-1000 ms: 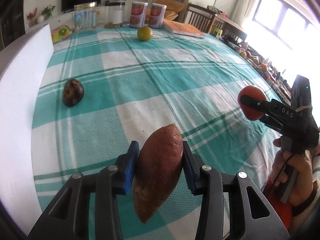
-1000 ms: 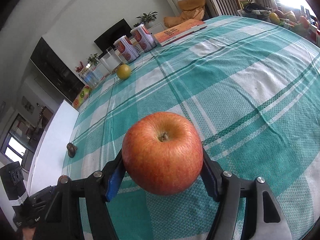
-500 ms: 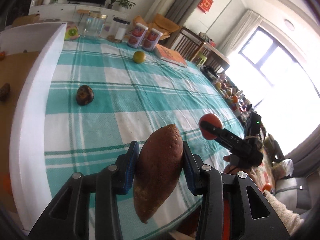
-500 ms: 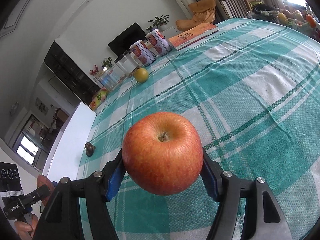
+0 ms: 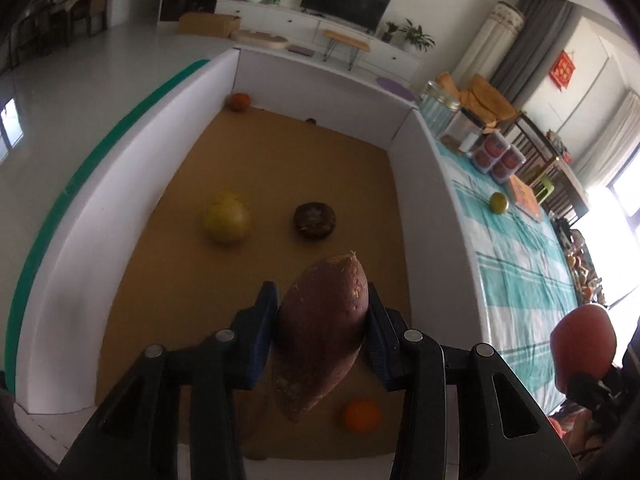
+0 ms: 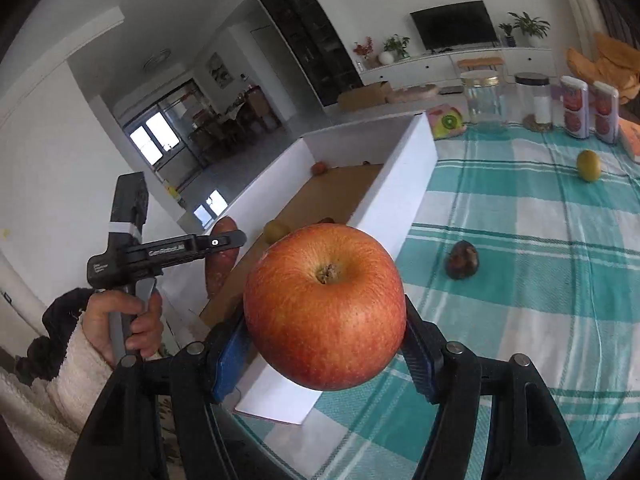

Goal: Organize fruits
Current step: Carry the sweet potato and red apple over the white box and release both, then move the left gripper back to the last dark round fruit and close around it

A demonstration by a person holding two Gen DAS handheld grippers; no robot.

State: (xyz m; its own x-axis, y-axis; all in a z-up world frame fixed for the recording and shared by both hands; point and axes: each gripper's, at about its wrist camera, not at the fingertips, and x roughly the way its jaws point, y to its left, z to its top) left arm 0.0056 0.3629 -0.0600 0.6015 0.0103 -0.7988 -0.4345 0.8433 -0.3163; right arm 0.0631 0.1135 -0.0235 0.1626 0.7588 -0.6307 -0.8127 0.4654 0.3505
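My left gripper (image 5: 320, 336) is shut on a brown sweet potato (image 5: 320, 332) and holds it above the brown floor of a white-walled box (image 5: 424, 196). Inside the box lie a yellow fruit (image 5: 227, 218), a dark round fruit (image 5: 315, 220), an orange (image 5: 362, 416) and a red fruit (image 5: 239, 101) in the far corner. My right gripper (image 6: 324, 344) is shut on a red apple (image 6: 324, 308), held over the table beside the box's near right wall (image 6: 404, 196). The left gripper (image 6: 224, 242) with the sweet potato also shows in the right wrist view.
On the teal checked tablecloth (image 6: 540, 280) lie a dark fruit (image 6: 462, 265) and a yellow-green fruit (image 6: 588, 165). Glass jars (image 6: 484, 98), two cans (image 6: 588, 110) and a book (image 5: 526, 196) stand at the table's far end.
My left gripper has swung left from over the tablecloth to over the box, still holding the sweet potato. My right gripper has turned left toward the box with the apple.
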